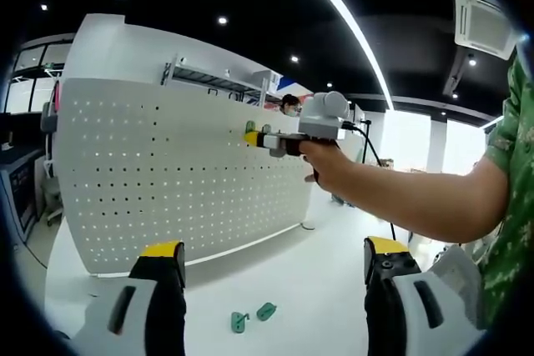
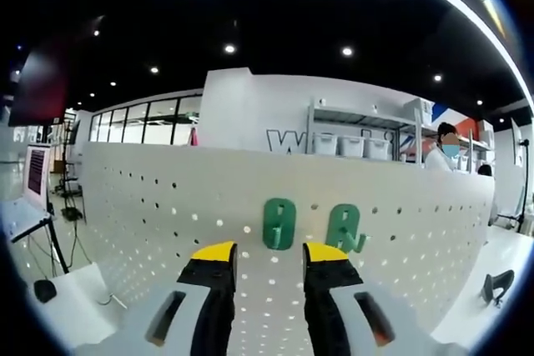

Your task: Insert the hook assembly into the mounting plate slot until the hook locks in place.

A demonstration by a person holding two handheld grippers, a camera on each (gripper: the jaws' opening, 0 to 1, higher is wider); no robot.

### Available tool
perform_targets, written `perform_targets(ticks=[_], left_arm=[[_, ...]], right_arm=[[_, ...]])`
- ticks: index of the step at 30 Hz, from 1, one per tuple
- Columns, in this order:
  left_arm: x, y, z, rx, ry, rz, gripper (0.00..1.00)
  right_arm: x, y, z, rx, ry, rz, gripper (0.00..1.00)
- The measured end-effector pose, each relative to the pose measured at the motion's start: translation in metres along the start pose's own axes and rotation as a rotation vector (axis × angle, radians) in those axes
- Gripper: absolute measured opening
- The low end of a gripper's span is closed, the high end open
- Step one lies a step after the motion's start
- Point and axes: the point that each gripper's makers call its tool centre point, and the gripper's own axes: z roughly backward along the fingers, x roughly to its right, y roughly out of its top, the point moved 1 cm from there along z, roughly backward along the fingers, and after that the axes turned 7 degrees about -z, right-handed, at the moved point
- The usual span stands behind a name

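Two green hooks (image 2: 279,223) already seated side by side on the white pegboard (image 2: 150,198), straight ahead of the right tongs (image 2: 269,254): jaws parted, empty, close to the board, seemingly just beside the left hook. Left tongs (image 1: 275,254) wide and empty, held back above the white surface (image 1: 317,289), probably to keep everything framed. Two spare green hooks (image 1: 252,316) lying there, near the board's foot

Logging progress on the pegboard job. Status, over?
Right tool open at pegboard, two green hooks mounted. Left tool open, empty. Two spare hooks on table. Nothing blocking.
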Motion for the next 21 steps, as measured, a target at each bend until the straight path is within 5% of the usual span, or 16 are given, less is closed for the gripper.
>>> perform_targets(ticks=[21], left_arm=[[0.005,0.002,-0.001,-0.003,-0.008,-0.009,0.91]], right_arm=[[-0.001,-0.018,0.010,-0.045,0.023,-0.023,0.41]])
